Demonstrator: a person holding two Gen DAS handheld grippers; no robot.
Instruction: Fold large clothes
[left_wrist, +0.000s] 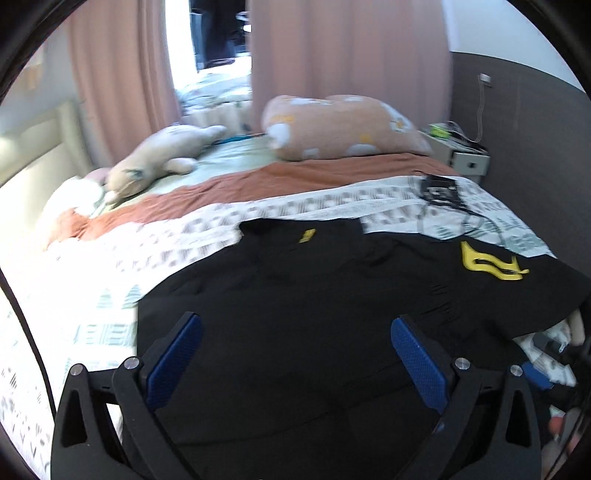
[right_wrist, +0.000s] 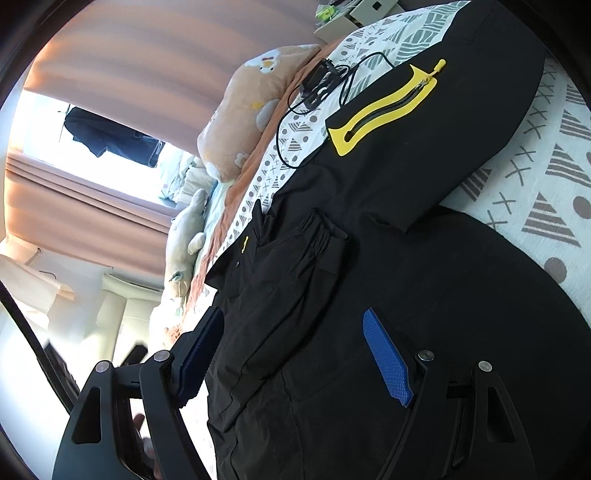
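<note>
both grippers' jaws gape over the black jacket (right_wrist: 369, 221).

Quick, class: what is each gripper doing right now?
Left gripper: jaws open, holding nothing, above the black jacket.
Right gripper: jaws open, holding nothing, above the jacket.

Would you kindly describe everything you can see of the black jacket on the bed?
The black jacket lies flat on the patterned bedspread, of thin, smooth-looking fabric. One sleeve is folded across the body and bears a curved yellow zip pocket; another sleeve with a gathered cuff lies on the chest. A small yellow zip pull shows near the collar. Both open grippers are over it, neither gripping.
</note>
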